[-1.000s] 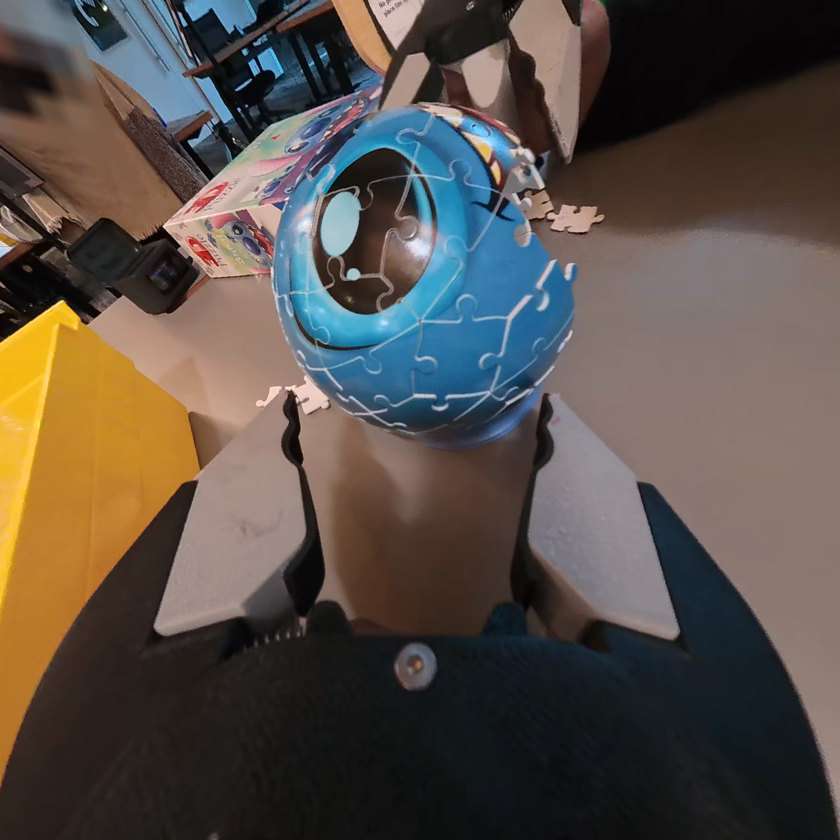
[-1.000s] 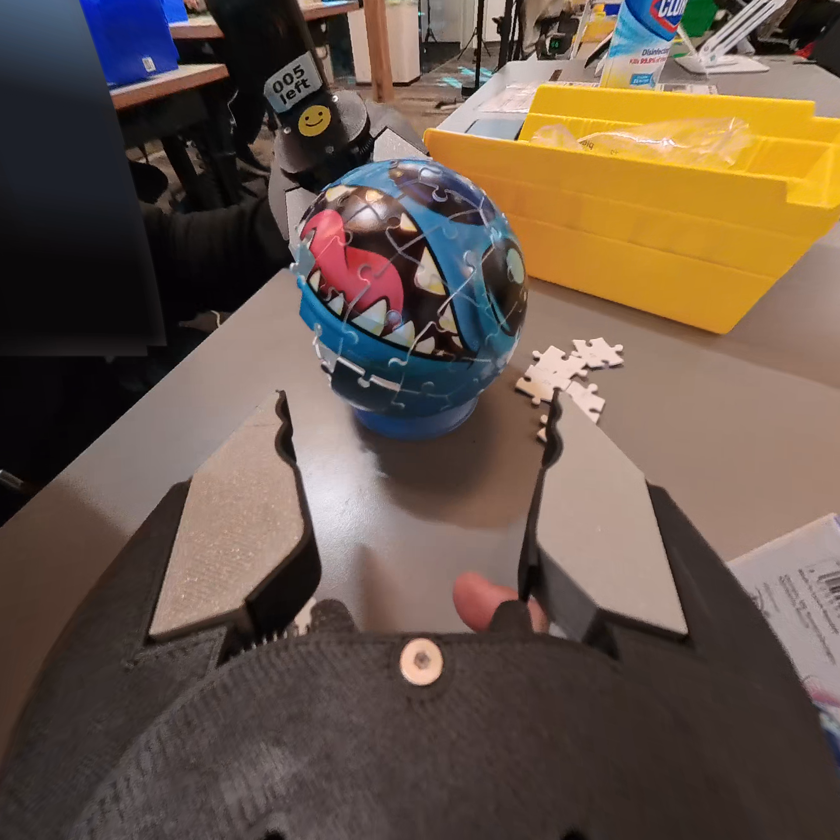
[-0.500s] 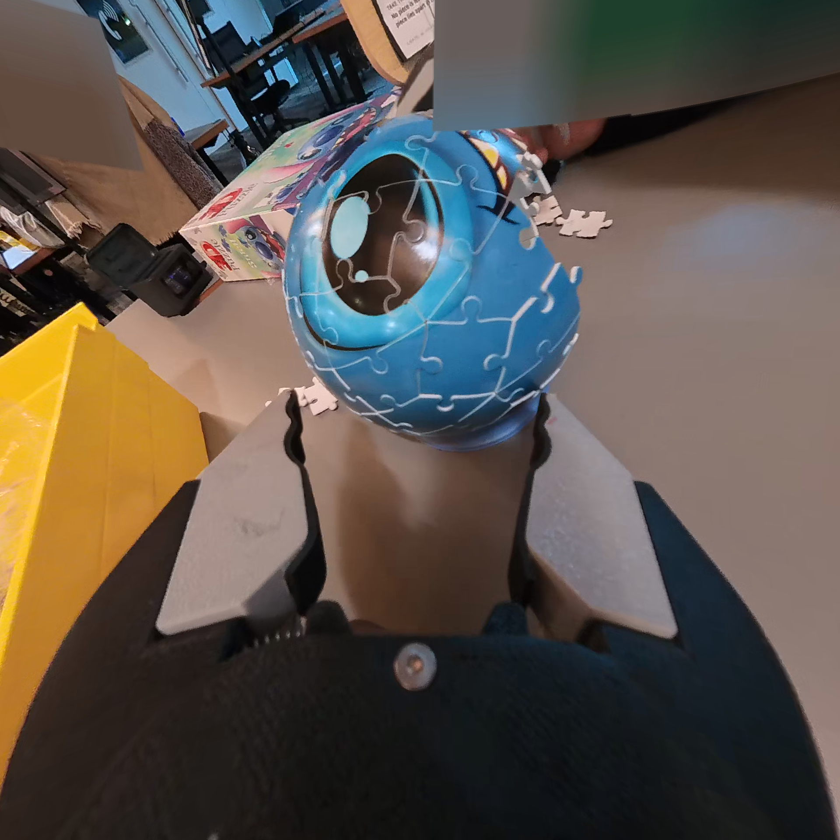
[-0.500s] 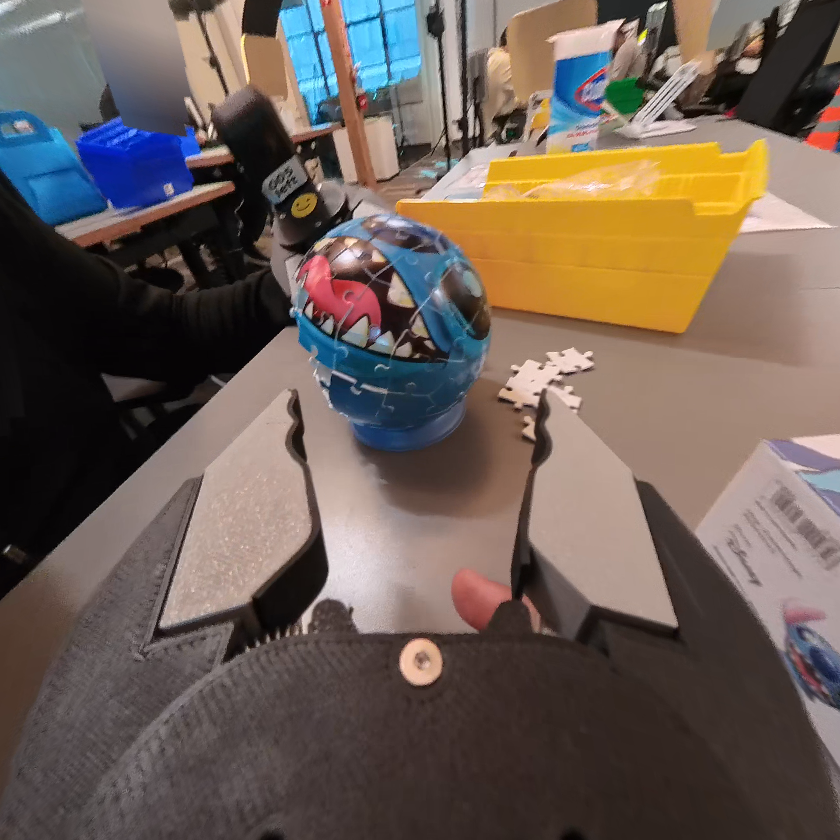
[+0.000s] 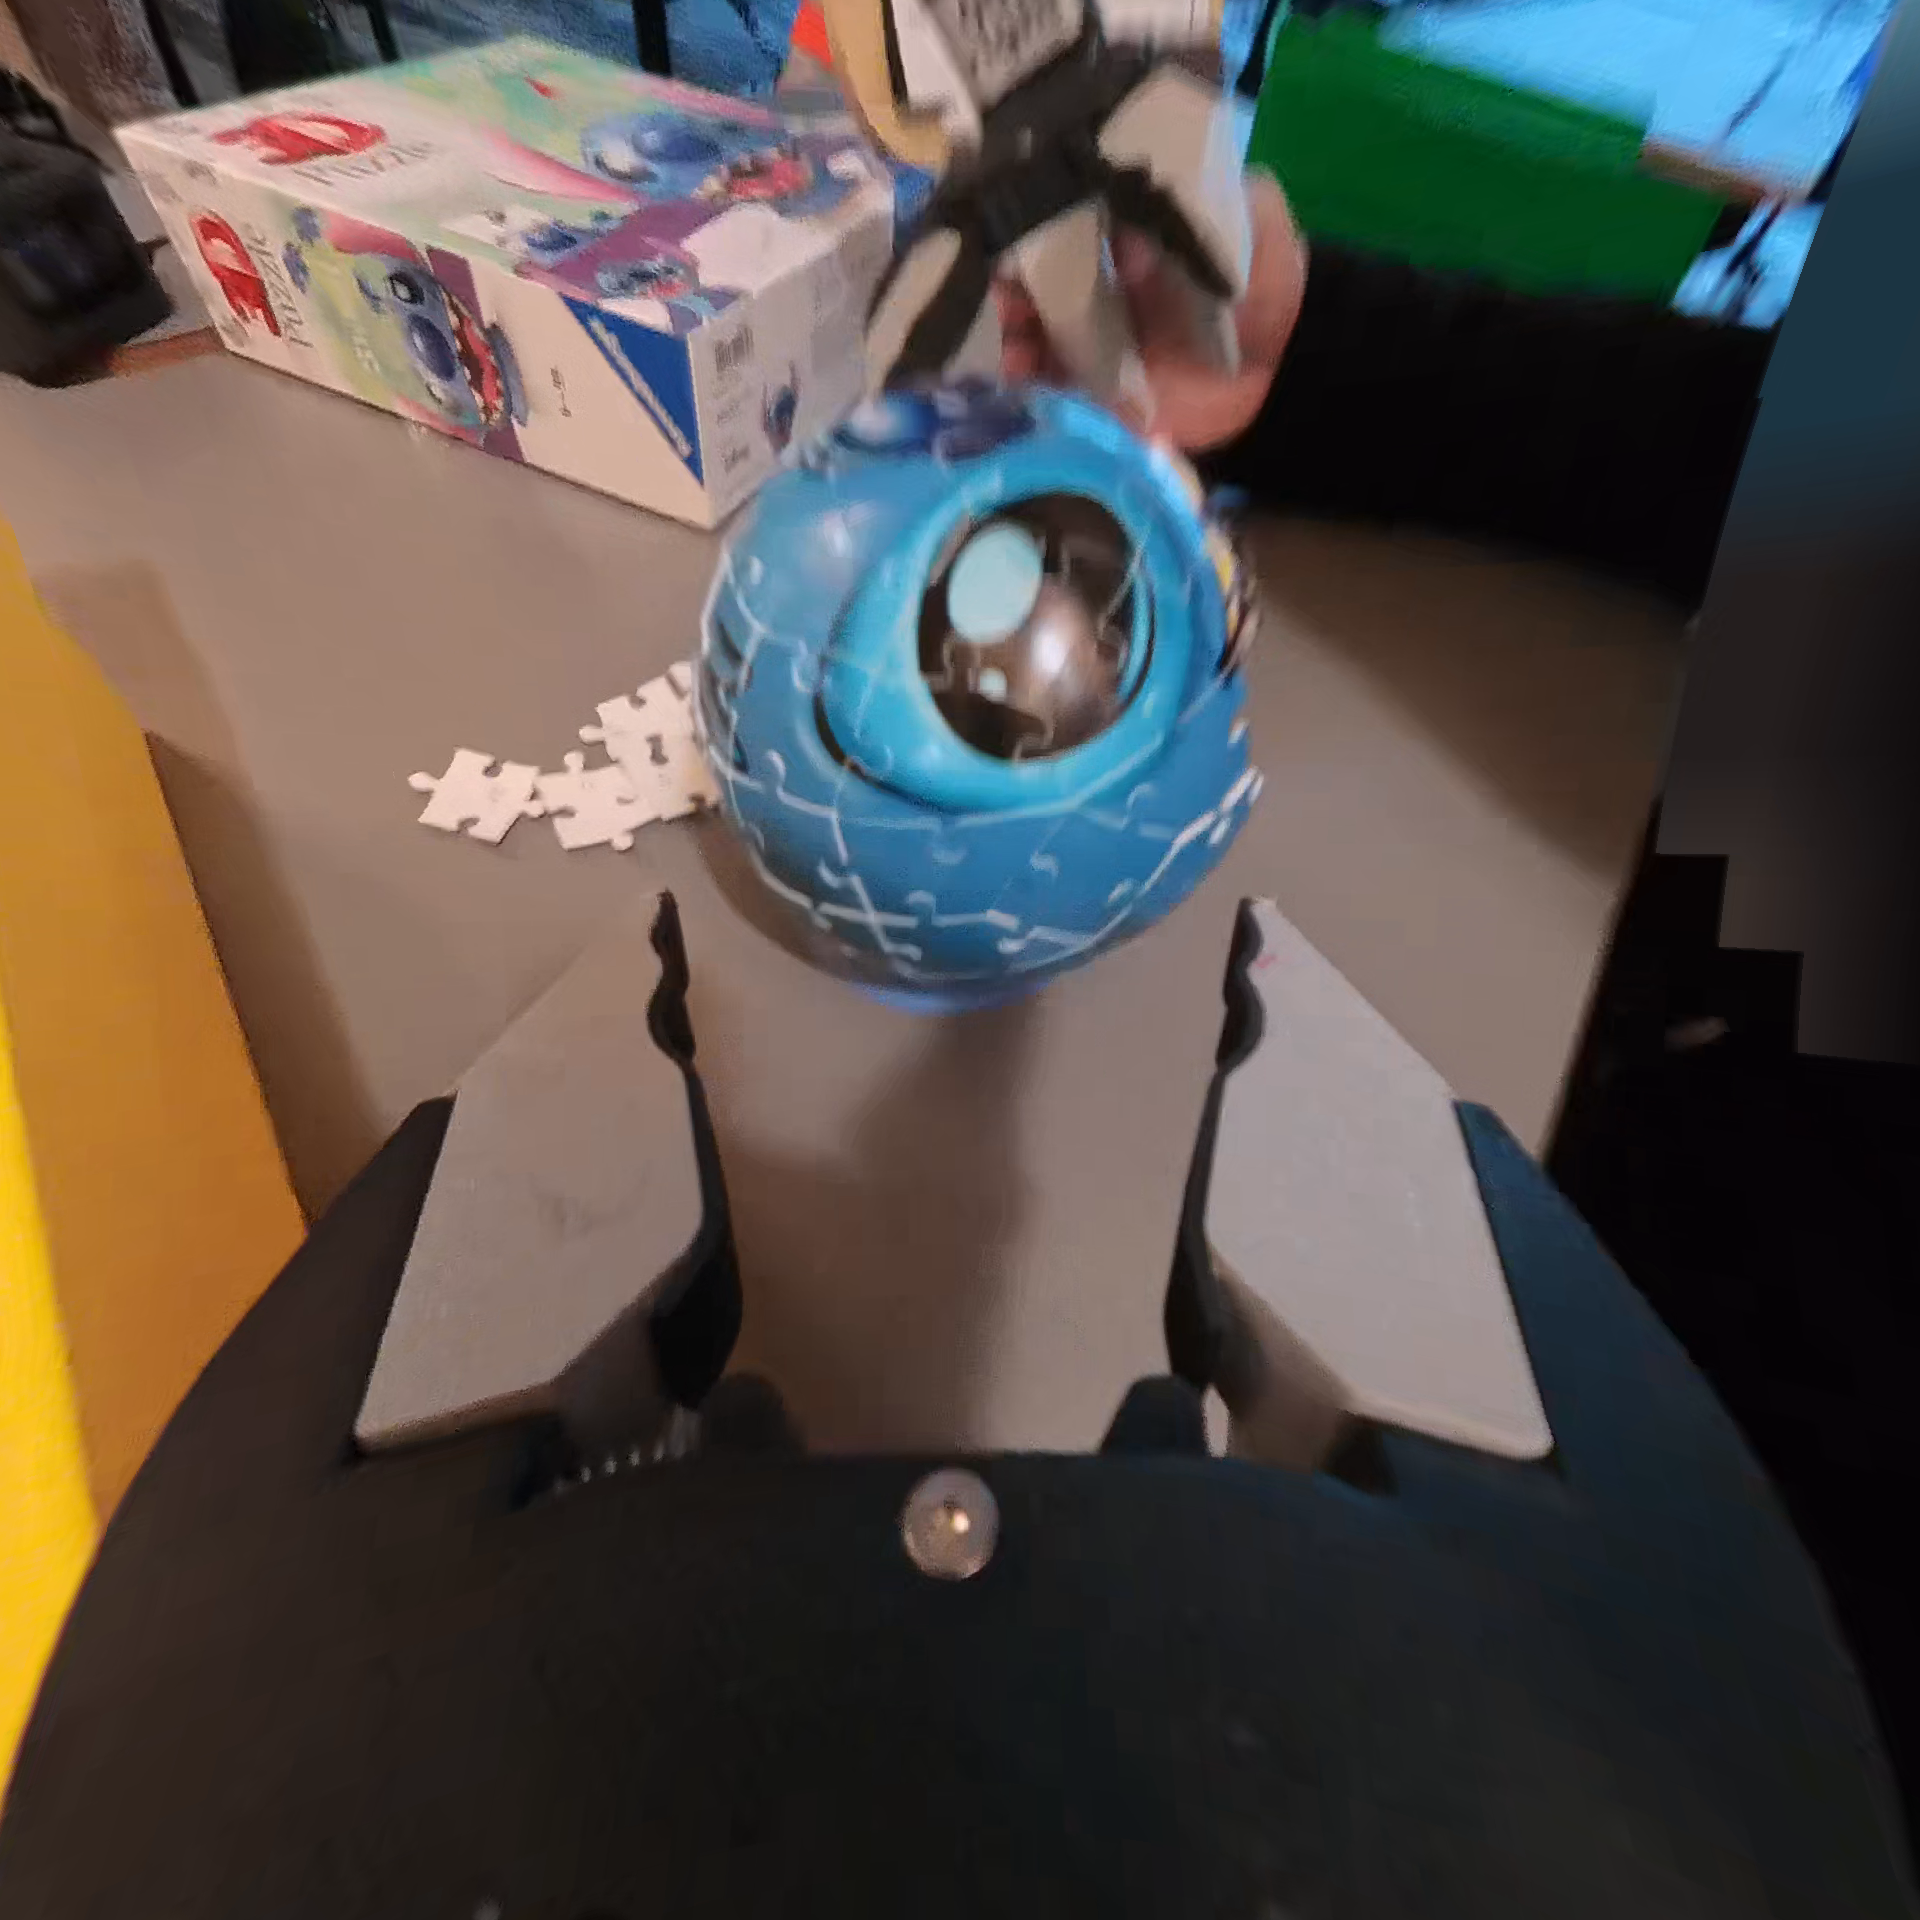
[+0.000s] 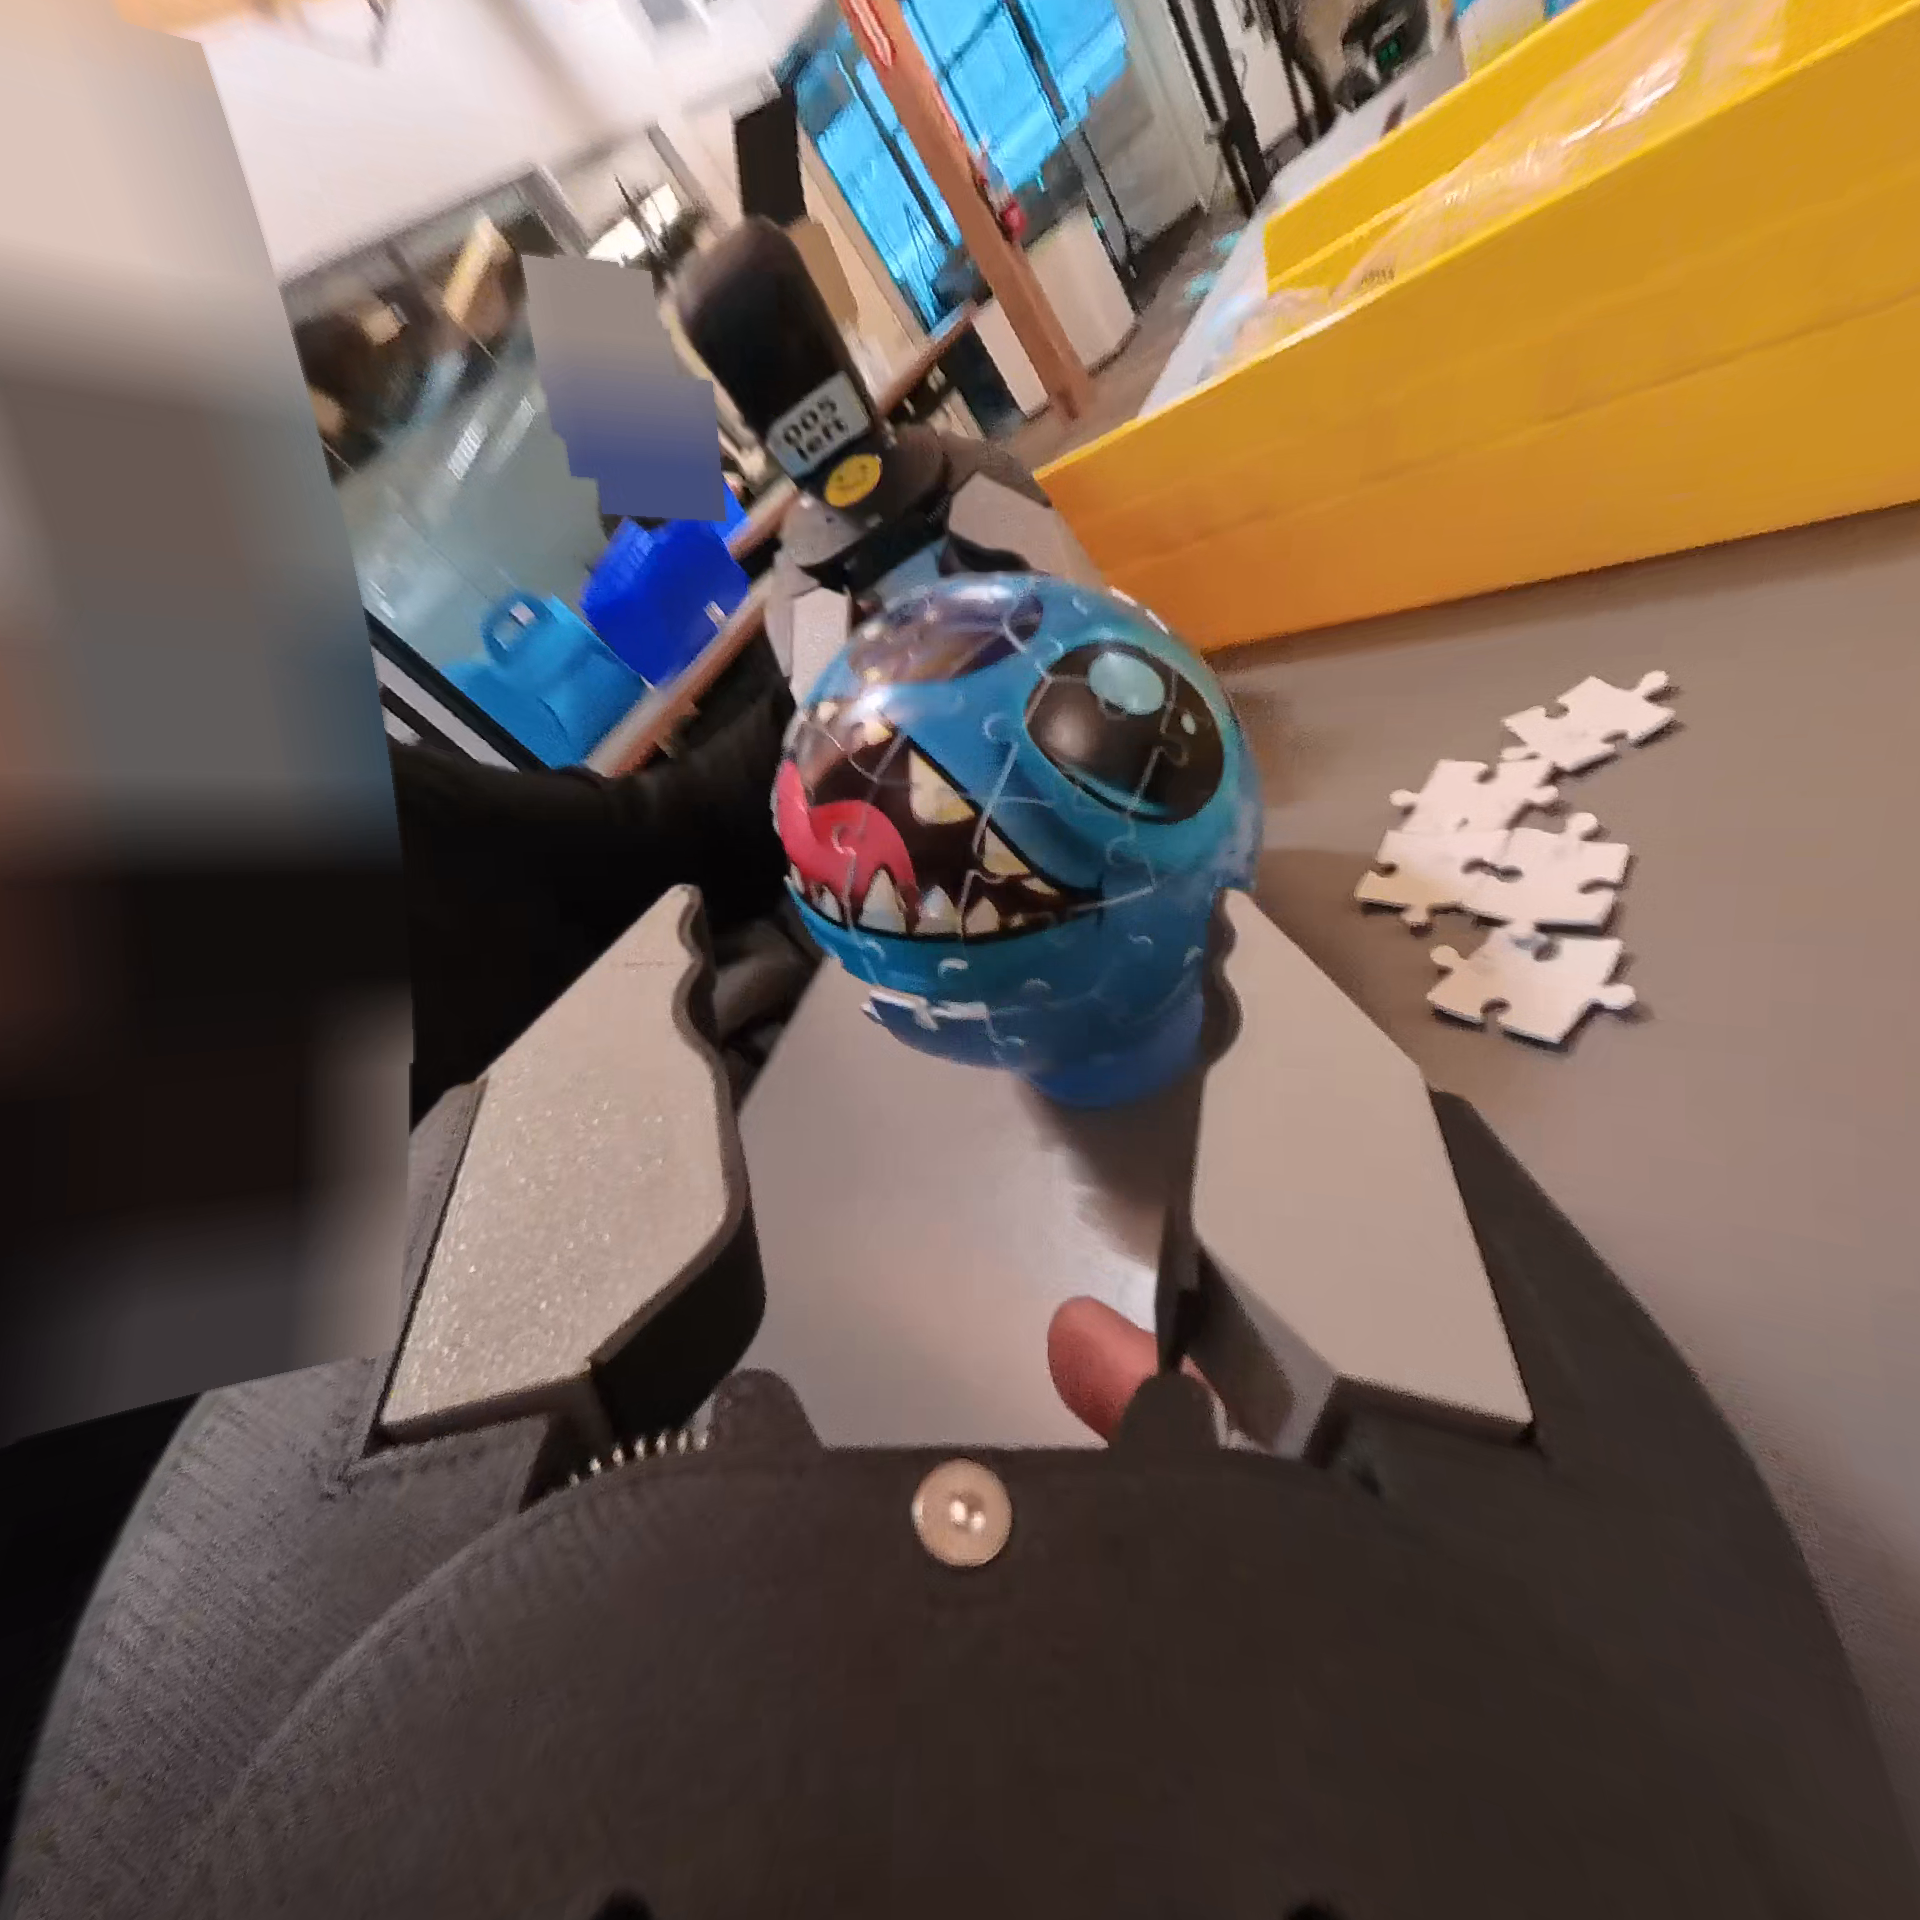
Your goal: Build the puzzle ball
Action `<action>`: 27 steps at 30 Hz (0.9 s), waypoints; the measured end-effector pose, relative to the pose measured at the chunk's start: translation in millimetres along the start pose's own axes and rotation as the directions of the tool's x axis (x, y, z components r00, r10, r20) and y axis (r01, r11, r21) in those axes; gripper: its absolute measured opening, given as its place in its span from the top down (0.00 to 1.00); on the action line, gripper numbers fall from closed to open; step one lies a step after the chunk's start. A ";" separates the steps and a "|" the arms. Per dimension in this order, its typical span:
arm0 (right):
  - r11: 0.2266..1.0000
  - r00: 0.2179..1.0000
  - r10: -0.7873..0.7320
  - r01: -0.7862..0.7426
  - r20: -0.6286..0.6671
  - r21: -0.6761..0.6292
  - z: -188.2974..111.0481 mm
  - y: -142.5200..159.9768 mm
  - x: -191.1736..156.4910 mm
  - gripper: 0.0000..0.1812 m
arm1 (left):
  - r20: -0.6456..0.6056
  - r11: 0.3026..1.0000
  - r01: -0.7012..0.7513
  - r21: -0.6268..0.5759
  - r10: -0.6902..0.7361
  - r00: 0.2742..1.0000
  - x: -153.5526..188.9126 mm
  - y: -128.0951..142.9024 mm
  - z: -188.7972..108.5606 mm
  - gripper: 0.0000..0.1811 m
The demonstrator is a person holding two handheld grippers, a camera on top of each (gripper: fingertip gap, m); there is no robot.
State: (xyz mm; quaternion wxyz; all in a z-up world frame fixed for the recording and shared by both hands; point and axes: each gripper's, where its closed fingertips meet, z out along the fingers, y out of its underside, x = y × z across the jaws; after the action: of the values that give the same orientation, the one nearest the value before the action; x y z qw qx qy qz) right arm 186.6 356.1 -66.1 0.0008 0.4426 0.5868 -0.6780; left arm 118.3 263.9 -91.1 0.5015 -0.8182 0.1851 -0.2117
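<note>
Puzzle ball (image 5: 977, 717) on table (image 5: 1403, 748); left tool (image 5: 951, 935) and right tool (image 6: 956, 935) both released, empty.

1. The place looks like a shared workshop or lab room, seen around one grey table (image 6: 1714, 1143).
2. A big yellow plastic bin (image 6: 1507, 416) stands on the table.
3. Behind the table there are more work desks, with blue bins (image 6: 665, 582) on one.
4. Farther behind the table are large windows (image 6: 935, 187) and a wooden post (image 6: 977, 208).
</note>
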 end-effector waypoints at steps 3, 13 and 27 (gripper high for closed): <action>0.988 0.988 0.153 -0.153 -0.017 0.000 -0.4 2.9 7.4 0.47 | -0.073 0.945 0.324 0.045 -0.320 0.945 0.1 -23.6 -6.2 0.53; 0.896 0.890 0.444 -0.444 -0.101 0.025 17.8 18.2 28.2 0.42 | -0.084 0.689 0.724 -0.035 -0.724 0.685 7.6 -16.2 12.8 0.44; 0.868 0.868 0.497 -0.496 -0.024 0.039 36.5 15.5 19.6 0.40 | -0.166 0.635 0.769 0.074 -0.752 0.638 -2.9 -27.3 21.1 0.48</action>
State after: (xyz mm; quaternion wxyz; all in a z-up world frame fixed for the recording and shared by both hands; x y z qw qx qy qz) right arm 160.9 332.3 -93.1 0.1582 0.5895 0.4428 -0.6568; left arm 129.6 292.8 -75.6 0.4088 -0.7690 -0.1625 -0.4639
